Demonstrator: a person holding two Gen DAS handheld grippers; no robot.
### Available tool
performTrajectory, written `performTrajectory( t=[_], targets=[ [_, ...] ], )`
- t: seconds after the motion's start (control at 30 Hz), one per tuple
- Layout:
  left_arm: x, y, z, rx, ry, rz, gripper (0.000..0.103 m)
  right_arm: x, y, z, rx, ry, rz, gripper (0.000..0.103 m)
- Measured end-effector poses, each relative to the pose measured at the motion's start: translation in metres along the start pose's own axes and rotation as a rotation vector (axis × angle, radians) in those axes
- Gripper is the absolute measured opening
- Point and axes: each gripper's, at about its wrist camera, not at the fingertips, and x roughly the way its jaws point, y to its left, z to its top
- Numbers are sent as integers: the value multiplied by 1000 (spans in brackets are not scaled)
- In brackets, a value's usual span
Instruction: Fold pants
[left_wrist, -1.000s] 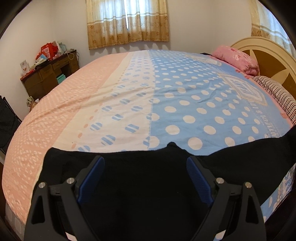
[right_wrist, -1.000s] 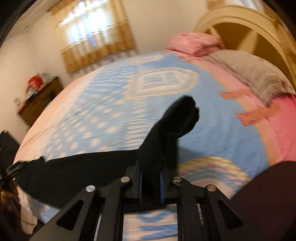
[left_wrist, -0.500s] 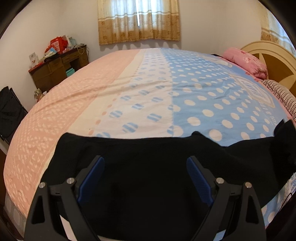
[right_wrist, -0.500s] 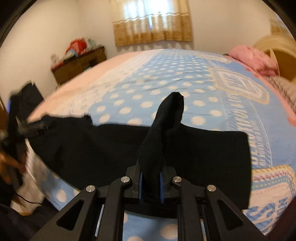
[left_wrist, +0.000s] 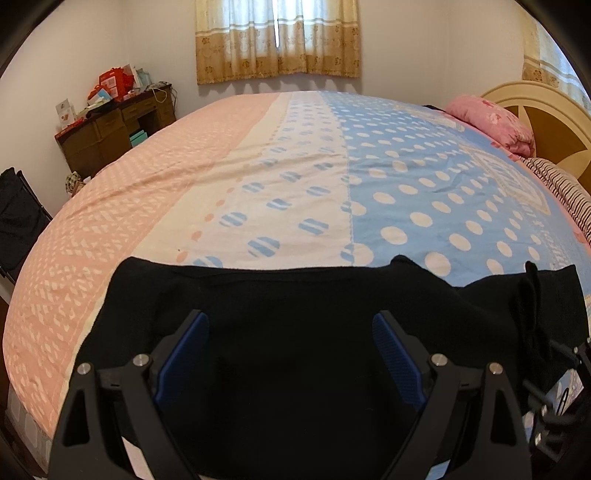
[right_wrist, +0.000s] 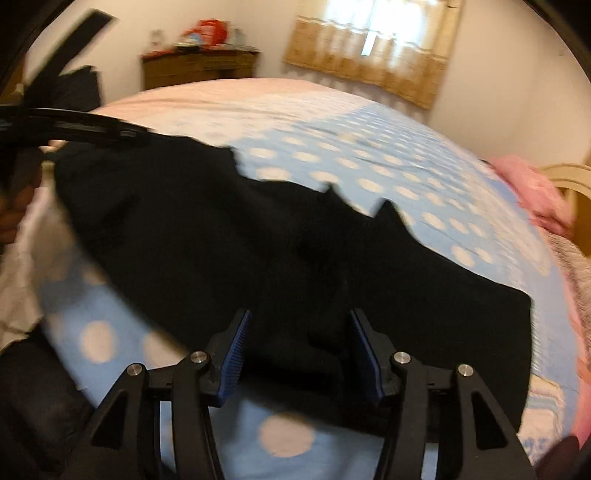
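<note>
The left gripper (left_wrist: 291, 354) hovered low, pointing across the bed (left_wrist: 258, 177), jaws wide apart over the pants (left_wrist: 295, 332) spread along its near edge; the right gripper (right_wrist: 301, 350) likewise gaped above them

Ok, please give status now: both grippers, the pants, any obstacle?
Left gripper open, over the black pants. Right gripper open, pants between its jaws, not clamped. Pants lying on the bed. No obstacle seen.
</note>
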Motion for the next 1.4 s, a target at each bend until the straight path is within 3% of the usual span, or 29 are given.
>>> performTrajectory(
  t=[0.07, 0.13, 0.17, 0.23, 0.33, 0.43, 0.5, 0.6, 0.63, 0.7, 0.77, 0.9, 0.97, 1.1, 1.13, 1.17, 1.2, 1.4],
  targets=[
    [0, 1, 1, 7, -6, -3, 93, -20, -17, 6, 78, -87, 100, 55],
    [-1, 0, 2, 9, -11, -6, 93, -29, -48, 19, 160, -133, 83, 52],
    [0, -1, 3, 7, -10, -10, 93, -24, -57, 23, 176, -123, 56, 35],
    [1, -3, 4, 4, -6, -21, 93, -1, -88, 31, 260, -75, 12, 12],
    [0, -14, 6, 18, -8, -40, 93, 38, -109, 31, 340, -19, -4, 9],
    [-3, -23, 6, 38, -13, -49, 93, 63, -99, 29, 375, -29, 60, 9],
    [-4, -29, 7, 55, -15, -51, 93, 64, -91, 30, 374, -56, 59, 10],
    [-4, -36, 10, 69, -10, -63, 93, 46, -95, 26, 461, -90, 159, 12],
    [-5, -39, 11, 77, -13, -65, 93, 37, -92, 26, 446, -93, 148, 12],
    [-6, -44, 14, 85, -25, -76, 93, 19, -78, 23, 363, -92, 95, 24],
    [-6, -51, 18, 88, -29, -103, 93, 9, -67, 10, 343, -89, 79, 48],
    [-1, -65, 20, 103, -24, -125, 93, 10, -43, -15, 282, -45, 7, 52],
    [-1, -72, 19, 117, -18, -135, 93, 18, -33, -22, 241, -32, -96, 52],
    [-7, -74, 18, 131, -32, -133, 93, 18, -17, -29, 135, -60, -167, 51],
    [-9, -73, 18, 126, -36, -129, 93, 16, -20, -29, 158, -62, -129, 40],
    [-9, -70, 18, 117, -37, -125, 93, 15, -25, -28, 187, -61, -99, 21],
    [-9, -68, 19, 108, -35, -124, 93, 11, -33, -26, 220, -62, -81, 14],
    [-10, -63, 20, 88, -38, -122, 93, -27, -45, -14, 288, -169, 5, 11]
  ],
)
